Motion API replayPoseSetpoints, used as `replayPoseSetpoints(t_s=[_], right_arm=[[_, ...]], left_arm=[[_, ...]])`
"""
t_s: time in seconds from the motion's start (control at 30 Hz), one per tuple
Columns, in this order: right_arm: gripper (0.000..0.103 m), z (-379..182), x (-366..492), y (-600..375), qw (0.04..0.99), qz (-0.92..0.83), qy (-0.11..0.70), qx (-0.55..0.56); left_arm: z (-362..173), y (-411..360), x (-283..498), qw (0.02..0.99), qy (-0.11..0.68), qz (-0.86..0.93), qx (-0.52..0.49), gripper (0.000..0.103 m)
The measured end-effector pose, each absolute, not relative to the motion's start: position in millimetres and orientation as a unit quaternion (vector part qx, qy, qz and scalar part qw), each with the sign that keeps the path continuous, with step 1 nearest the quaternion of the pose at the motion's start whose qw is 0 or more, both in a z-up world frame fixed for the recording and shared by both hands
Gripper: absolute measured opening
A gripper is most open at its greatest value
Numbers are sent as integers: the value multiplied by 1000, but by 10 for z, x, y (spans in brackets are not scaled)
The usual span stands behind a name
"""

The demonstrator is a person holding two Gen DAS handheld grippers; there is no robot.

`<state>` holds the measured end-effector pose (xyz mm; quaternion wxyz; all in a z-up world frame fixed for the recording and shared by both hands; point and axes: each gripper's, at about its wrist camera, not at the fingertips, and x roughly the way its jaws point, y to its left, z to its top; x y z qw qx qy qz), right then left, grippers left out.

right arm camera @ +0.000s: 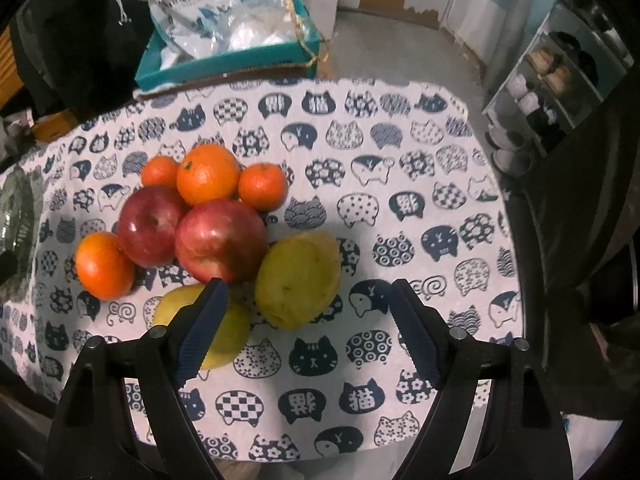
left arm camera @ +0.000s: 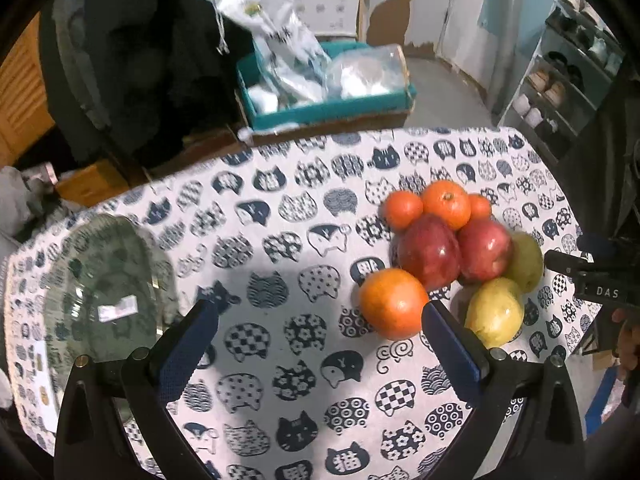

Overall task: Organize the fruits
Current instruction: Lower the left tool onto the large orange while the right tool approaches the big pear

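Yellow pear — half-hidden behind finger

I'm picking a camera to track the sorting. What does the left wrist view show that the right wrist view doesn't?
Only the left wrist view shows the clear glass plate almost whole, plus the right gripper's black tip. Only the right wrist view shows both yellow-green pears unobstructed between its open fingers. Both show the red apples, oranges and cat-print tablecloth.
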<state>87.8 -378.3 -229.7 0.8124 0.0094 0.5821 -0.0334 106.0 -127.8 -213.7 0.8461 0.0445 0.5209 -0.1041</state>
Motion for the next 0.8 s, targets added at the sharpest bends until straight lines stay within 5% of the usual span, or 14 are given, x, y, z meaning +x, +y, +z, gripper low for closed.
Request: replayPoseSetpoints(t_s=[0.67,0.8], right_arm=[[80,-2939,1098,-3899,772,-5,634,48],[65,-2971,1136,-3926,768,16,636,70]], left_arm=[[-2578,-1629,1230,817,556,-138,59,103],[-2669,-1708,1253,812,562,-142,71,103]])
